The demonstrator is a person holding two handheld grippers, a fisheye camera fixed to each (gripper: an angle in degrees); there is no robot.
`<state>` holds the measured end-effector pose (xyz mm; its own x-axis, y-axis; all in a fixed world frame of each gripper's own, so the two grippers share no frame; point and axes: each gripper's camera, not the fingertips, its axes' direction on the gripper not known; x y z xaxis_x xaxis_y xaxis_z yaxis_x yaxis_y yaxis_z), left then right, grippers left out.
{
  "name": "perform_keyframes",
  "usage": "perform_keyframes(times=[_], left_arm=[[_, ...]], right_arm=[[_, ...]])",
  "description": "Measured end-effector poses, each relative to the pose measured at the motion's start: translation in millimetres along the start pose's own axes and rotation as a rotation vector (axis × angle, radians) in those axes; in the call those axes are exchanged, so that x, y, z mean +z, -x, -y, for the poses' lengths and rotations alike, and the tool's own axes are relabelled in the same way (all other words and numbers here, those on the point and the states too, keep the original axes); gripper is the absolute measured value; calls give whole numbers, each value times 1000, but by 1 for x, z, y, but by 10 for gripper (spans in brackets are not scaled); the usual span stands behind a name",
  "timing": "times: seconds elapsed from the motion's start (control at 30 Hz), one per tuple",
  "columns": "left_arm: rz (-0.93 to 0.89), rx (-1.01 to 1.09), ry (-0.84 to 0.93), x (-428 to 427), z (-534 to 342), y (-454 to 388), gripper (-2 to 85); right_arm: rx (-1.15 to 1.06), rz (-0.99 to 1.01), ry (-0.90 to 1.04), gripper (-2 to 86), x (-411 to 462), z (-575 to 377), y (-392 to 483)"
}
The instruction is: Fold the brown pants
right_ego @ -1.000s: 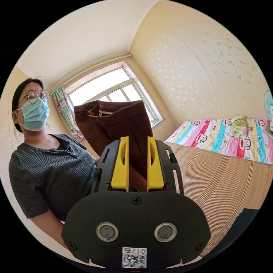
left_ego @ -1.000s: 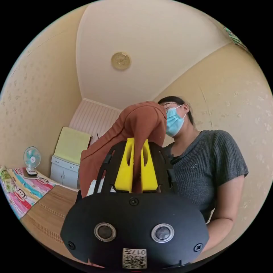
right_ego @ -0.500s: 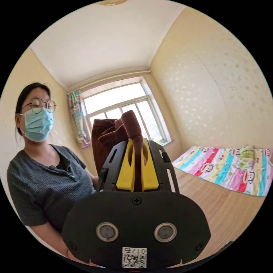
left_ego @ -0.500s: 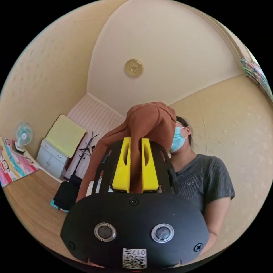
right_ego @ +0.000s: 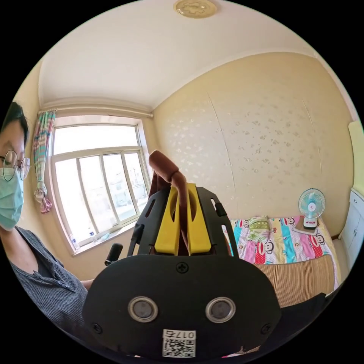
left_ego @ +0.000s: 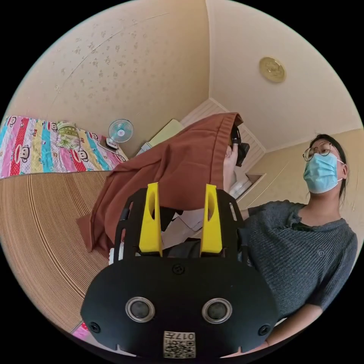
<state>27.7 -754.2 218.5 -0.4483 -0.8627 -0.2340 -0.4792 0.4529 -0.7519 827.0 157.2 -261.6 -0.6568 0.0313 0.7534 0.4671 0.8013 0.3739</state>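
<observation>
Presently, brown pants [left_ego: 178,167] were held aloft, pinched by right gripper [right_ego: 182,223]; left gripper [left_ego: 181,220] jaws spread; regrasp judged next.

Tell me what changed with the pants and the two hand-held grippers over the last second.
The left hand-held gripper let go: its jaws now stand apart, empty, and the brown pants hang beyond them down to the mat. The right hand-held gripper stays clamped on the cloth.

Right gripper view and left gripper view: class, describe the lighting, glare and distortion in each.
Right gripper view: the window is blown out white with daylight; the wall edges bow. Left gripper view: softer, even light on the brown pants, no glare; the striped mat curves with the fisheye, and a black ring frames the picture.
</observation>
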Motion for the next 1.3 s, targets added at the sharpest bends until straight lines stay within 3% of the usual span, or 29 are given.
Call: perform_keyframes(times=[0.23,0.3,0.4,0.47,0.57,0.83,1.07,1.2,1.3], left_arm=[[197,314,263,99,-4,-89,184],[310,396,261,120,-2,-121,187],[441,505,80,117,7,-179,168],[476,500,-209,80,14,-216,83],[511,454,-470,28,30,-236,24],[517,530,-597,-73,145,-298,24],[494,664,-721,-110,215,-362,30],[498,645,-734,-123,228,-349,29],[599,538,-695,-133,238,-311,28]], right_arm=[[-127,-147,-108,23,-37,32,96],[-163,-140,-112,22,-42,42,118],[-218,-213,-144,21,-50,56,149],[-220,-259,-165,21,-58,64,160],[-238,-254,-203,24,-79,80,167],[-237,122,-122,35,-128,189,152],[-339,118,15,40,-132,311,174],[-258,182,104,41,-96,340,160],[-166,166,208,36,-35,358,135]])
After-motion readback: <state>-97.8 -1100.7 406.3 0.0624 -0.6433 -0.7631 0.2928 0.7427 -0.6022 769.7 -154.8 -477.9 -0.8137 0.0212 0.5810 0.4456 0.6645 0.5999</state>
